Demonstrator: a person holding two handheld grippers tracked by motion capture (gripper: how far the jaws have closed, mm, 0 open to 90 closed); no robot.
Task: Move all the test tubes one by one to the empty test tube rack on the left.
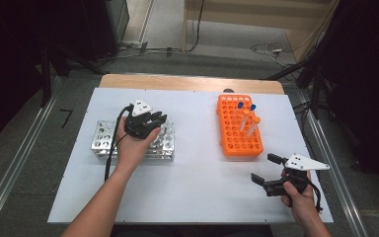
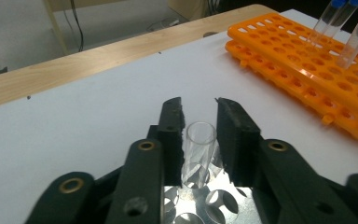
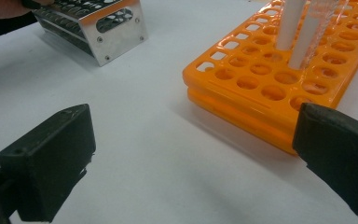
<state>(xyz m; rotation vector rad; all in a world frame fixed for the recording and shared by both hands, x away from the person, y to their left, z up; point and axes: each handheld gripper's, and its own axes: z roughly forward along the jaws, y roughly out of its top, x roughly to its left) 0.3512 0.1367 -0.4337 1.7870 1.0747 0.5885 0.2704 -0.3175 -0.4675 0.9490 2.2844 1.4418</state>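
White table (image 1: 197, 177), metal rack (image 1: 103, 136), orange rack (image 1: 232, 140)

Shiny polished metal rack (image 1: 103, 140), clear glass-like tube (image 2: 198, 151), glossy orange plastic rack (image 1: 234, 140) – all on a matt white sheet (image 1: 197, 182) over bare wood (image 1: 187, 82).

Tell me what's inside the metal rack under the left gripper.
A clear uncapped tube stands in one hole of the metal rack, between the left gripper jaws. Its lower end is hidden inside the rack.
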